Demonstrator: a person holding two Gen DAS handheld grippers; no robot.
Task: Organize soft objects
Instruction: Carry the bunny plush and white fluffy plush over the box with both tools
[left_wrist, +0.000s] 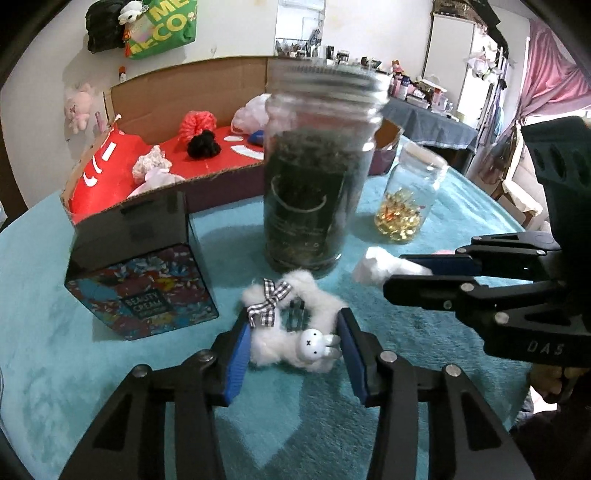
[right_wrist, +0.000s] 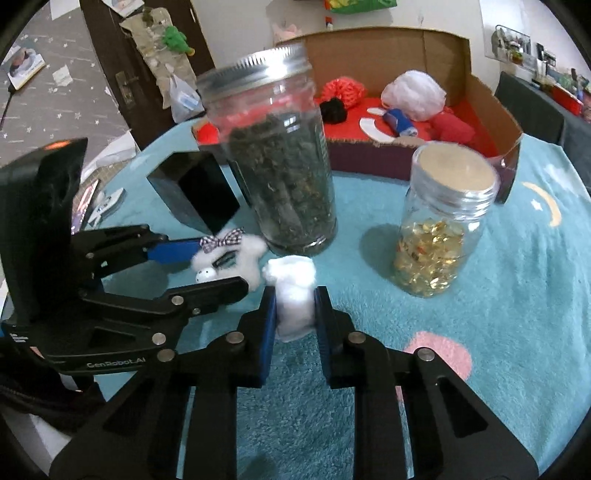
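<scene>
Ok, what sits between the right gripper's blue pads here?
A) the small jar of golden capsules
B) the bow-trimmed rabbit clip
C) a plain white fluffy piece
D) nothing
C: in the right wrist view the right gripper pinches the white fluffy piece between its blue pads.

Both tools share one build: matte black angular link arms with triangular cut-outs, joined by round silver pivot pins, ending in flat blue pads on the jaws. The left gripper carries pale "GenRobot.AI" lettering along its side, seen from the right wrist. The right gripper shows "DAS" printed on its black body, whose upright housing has a row of oval slots
</scene>
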